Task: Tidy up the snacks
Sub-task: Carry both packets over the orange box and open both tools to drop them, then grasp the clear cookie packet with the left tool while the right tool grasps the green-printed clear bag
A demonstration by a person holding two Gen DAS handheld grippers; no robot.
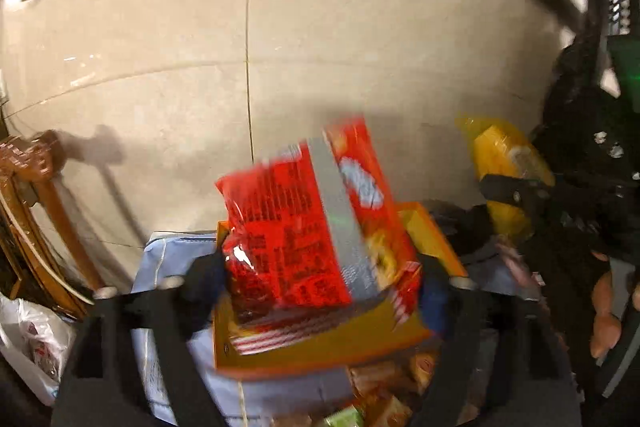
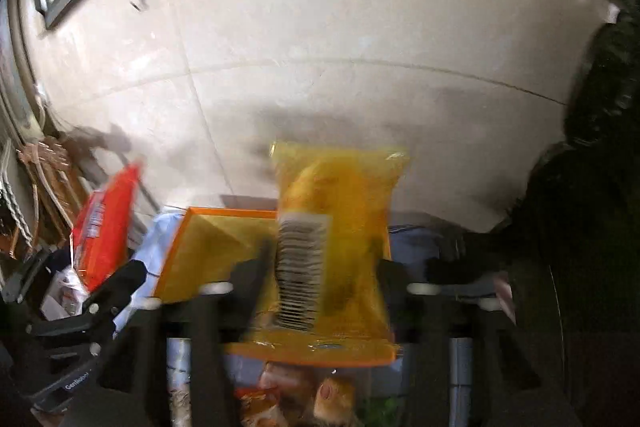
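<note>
Both grippers pitched down over orange tray (image 2: pixel 208 251) on blue cloth (image 1: pixel 176 259), pale tiled floor (image 1: pixel 320 47) beyond; left gripper (image 1: pixel 320 283) jaws spread, red snack bag (image 1: pixel 304 227) between, blurred; right gripper (image 2: pixel 324 279) jaws apart around yellow snack bag (image 2: pixel 340 235); contact unclear

The red bag (image 1: pixel 316 223) is showing crinkled, glossy plastic film that is catching highlights. The yellow bag (image 2: pixel 336 247) is looking like translucent shiny film with a printed white paper-like label. Under the red bag, the orange tray (image 1: pixel 320 351) is looking smooth and hard, like plastic. Behind it, the floor (image 1: pixel 320 47) is gleaming with polished tiles. The tongs (image 1: pixel 320 291) are appearing matt black plastic.
</note>
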